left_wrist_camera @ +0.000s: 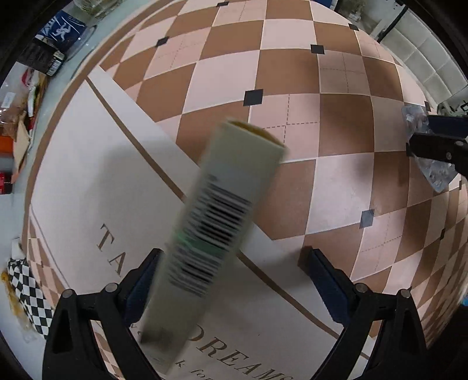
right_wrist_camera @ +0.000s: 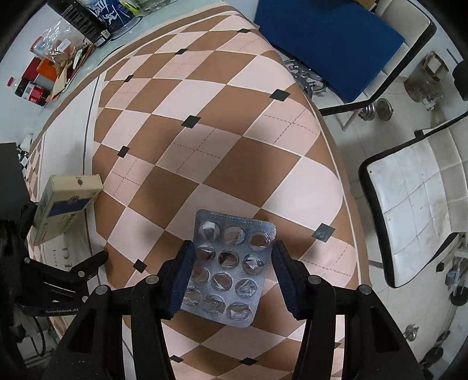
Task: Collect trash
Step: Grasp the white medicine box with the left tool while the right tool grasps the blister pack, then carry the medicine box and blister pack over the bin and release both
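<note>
In the left wrist view a long pale carton (left_wrist_camera: 210,222) with a barcode is blurred and tilted; it touches only the left finger of my left gripper (left_wrist_camera: 234,263), whose jaws stand wide apart. In the right wrist view the same carton (right_wrist_camera: 64,204) shows at the left. My right gripper (right_wrist_camera: 232,257) is shut on an empty silver blister pack (right_wrist_camera: 231,263), held above the checkered tablecloth (right_wrist_camera: 234,146). The right gripper and blister pack (left_wrist_camera: 435,172) also show at the right edge of the left wrist view.
Packets, boxes and a blue tin (right_wrist_camera: 117,14) crowd the table's far left corner. A blue-cushioned chair (right_wrist_camera: 327,43) and a white chair (right_wrist_camera: 415,204) stand to the right of the table. A checkered wrapper (left_wrist_camera: 26,292) lies at the left.
</note>
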A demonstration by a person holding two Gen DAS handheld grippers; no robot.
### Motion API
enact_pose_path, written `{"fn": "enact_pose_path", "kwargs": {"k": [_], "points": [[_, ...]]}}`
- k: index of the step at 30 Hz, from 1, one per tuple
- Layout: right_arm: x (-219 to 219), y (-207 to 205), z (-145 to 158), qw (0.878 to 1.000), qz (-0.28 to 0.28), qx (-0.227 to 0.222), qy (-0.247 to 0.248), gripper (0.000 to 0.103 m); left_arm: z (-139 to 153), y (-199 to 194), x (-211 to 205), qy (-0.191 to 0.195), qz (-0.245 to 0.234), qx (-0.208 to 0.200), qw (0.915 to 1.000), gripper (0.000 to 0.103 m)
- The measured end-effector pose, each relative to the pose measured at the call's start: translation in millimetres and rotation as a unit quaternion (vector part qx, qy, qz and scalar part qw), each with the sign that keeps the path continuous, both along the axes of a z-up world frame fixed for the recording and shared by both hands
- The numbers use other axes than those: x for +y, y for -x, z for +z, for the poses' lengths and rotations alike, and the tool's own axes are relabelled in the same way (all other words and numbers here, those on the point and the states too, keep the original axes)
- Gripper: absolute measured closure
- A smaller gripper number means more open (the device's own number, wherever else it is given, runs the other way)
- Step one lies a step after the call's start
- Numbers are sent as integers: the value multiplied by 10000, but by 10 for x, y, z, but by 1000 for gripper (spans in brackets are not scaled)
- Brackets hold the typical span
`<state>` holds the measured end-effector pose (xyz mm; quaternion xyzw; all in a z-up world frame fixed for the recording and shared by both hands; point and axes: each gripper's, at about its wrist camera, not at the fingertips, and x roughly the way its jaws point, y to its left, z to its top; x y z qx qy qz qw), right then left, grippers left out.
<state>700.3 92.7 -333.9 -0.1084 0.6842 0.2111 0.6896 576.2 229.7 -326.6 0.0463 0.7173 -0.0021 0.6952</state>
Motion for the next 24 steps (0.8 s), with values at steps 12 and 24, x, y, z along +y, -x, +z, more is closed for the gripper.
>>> {"fn": "enact_pose_path", "kwargs": {"k": [12, 24], "points": [[139, 253, 124, 9996, 227, -125, -96, 47, 345, 219, 91, 252, 1221, -652, 9901, 88], [55, 592, 312, 9986, 423, -217, -245, 47, 651, 984, -450, -177, 3140, -1025, 9437, 88]]}}
